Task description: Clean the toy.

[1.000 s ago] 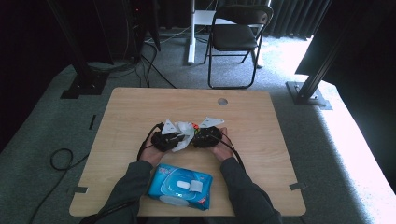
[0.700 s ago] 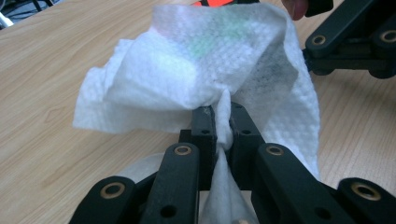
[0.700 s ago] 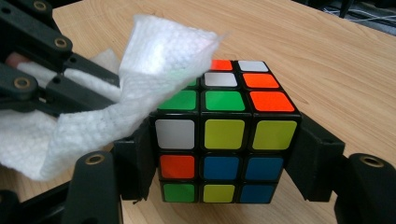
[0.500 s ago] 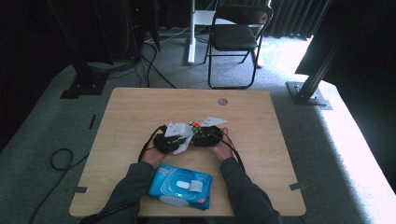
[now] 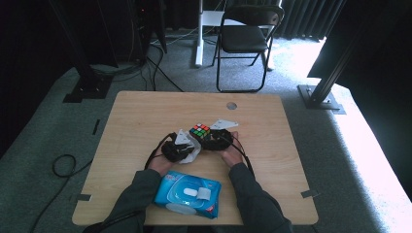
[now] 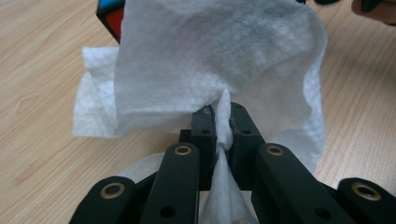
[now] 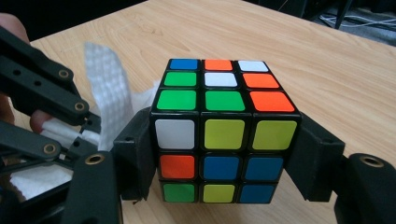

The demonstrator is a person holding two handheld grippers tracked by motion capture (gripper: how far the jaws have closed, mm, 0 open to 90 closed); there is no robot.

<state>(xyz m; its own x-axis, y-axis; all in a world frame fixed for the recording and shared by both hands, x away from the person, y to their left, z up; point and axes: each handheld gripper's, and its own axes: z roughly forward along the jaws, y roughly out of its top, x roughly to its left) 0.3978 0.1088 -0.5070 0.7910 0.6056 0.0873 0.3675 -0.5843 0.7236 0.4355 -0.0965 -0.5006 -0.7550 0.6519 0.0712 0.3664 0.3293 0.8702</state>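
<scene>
A colour-scrambled puzzle cube (image 7: 224, 135) stands on the wooden table (image 5: 145, 116), and my right gripper (image 7: 224, 156) is shut on it, one jaw pressed against each side. In the high view the cube (image 5: 199, 130) sits just ahead of that gripper (image 5: 204, 138). My left gripper (image 6: 222, 122) is shut on a white wet wipe (image 6: 210, 60), which billows up in front of its jaws and hides most of the cube (image 6: 109, 18) behind it. From the right gripper view, the left gripper (image 7: 91, 128) and its wipe (image 7: 109, 93) sit close beside the cube's left side.
A blue pack of wet wipes (image 5: 187, 193) lies between the person's forearms near the front edge. A cable hole (image 5: 231, 105) is in the far part of the table. Beyond the table stand a folding chair (image 5: 243, 39) and dark stands.
The wipe in the left gripper has come off the top of the cube, toward the person's left, and the cube's coloured top face now shows. The right gripper has kept still.
</scene>
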